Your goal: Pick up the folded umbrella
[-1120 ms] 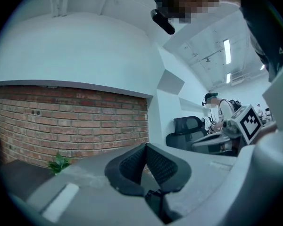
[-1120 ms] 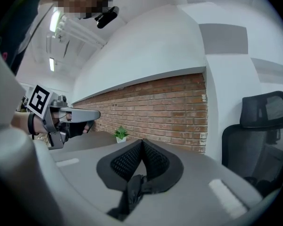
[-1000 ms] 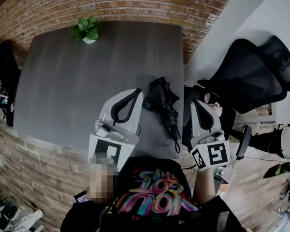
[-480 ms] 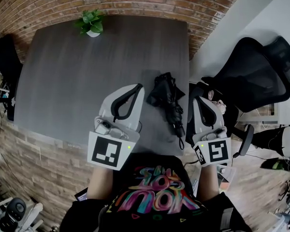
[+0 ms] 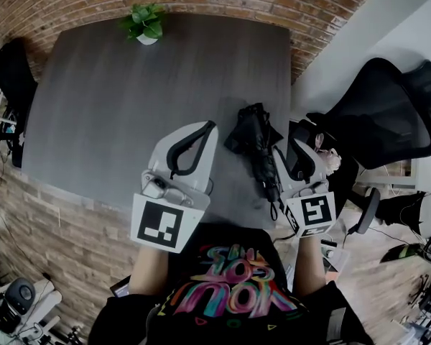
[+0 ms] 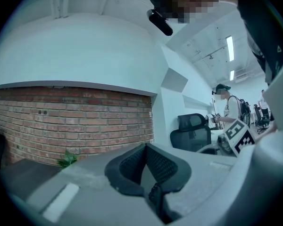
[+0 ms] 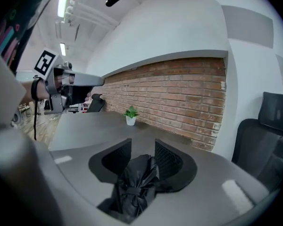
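Note:
The folded black umbrella (image 5: 255, 139) lies on the dark grey table (image 5: 129, 99) near its right edge, handle and strap toward me. My right gripper (image 5: 286, 149) is low beside it, and in the right gripper view the bundled fabric (image 7: 137, 182) sits between the jaws. Those jaws are opening; a gap shows beside the fabric and the pads do not press on it. My left gripper (image 5: 208, 128) hovers to the umbrella's left. Its pads (image 6: 153, 164) meet with nothing between them.
A small potted plant (image 5: 145, 24) stands at the table's far edge by the brick wall. A black mesh office chair (image 5: 377, 113) sits right of the table. A person (image 6: 231, 109) stands in the background beyond another chair (image 6: 193, 131).
My right gripper has dropped and closed in on the umbrella's near end, and its jaws now sit around the umbrella. The left gripper has stayed in place.

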{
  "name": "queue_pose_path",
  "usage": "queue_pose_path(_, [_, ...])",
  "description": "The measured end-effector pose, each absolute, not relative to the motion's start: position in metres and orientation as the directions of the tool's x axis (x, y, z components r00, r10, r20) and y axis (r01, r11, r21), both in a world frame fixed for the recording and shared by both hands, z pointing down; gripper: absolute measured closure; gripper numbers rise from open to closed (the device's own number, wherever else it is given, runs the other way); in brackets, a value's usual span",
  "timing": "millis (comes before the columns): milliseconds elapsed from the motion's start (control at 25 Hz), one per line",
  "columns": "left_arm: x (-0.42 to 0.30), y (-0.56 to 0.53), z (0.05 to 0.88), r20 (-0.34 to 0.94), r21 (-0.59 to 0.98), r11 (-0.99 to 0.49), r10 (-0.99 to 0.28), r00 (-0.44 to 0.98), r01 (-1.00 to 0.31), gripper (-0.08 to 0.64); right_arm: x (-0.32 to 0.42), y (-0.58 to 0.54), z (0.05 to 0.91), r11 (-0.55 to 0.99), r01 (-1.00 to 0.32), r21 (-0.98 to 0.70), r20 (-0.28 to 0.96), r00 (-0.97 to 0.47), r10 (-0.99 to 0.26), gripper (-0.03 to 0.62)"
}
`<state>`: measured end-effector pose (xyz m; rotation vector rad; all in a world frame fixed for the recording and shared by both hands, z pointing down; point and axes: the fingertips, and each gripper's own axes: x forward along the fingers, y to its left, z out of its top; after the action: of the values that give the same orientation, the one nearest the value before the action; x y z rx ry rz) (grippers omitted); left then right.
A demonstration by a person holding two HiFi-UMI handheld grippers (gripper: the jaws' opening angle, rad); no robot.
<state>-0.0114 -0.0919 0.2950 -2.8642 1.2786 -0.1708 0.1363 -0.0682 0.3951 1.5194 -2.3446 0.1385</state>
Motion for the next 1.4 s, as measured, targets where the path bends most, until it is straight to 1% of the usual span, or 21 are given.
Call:
queue_pose_path(80, [-0.012,-0.092,0.297,0.102,-0.044,-0.667,-0.743,0.661,-0.744,0.558,0.135,-0.070,0.408,0.430,-0.896,0.109,0.359,-0.369,-0.858,0.420])
queue_pose_path(240, [-0.015,-0.093,0.300,0.110,-0.040,-0.663,-0.746,0.656,-0.747,0.558,0.132,-0.071,0.431,0.439,-0.894,0.092,0.401,-0.370,-0.838,0.383])
queue_pose_path(600, [-0.021,-0.094,0.307,0.127,-0.052,-0.661,-0.748,0.652,-0.749,0.558,0.129,-0.077,0.484,0.453,-0.890,0.057,0.503,-0.366,-0.783,0.325])
queue_pose_path(840, [-0.022,-0.096,0.317,0.147,-0.041,-0.661,-0.746,0.650,-0.749,0.558,0.125,-0.079,0.523,0.470,-0.883,0.020,0.587,-0.370,-0.720,0.299])
queue_pose_path(1040, [-0.024,-0.097,0.324,0.165,-0.031,-0.658,-0.746,0.645,-0.753,0.558,0.126,-0.085,0.547,0.477,-0.879,-0.001,0.639,-0.367,-0.676,0.262])
queue_pose_path(1400, [-0.023,-0.099,0.332,0.183,-0.017,-0.652,-0.747,0.639,-0.758,0.558,0.128,-0.102,0.587,0.504,-0.863,0.031,0.741,-0.318,-0.592,0.256])
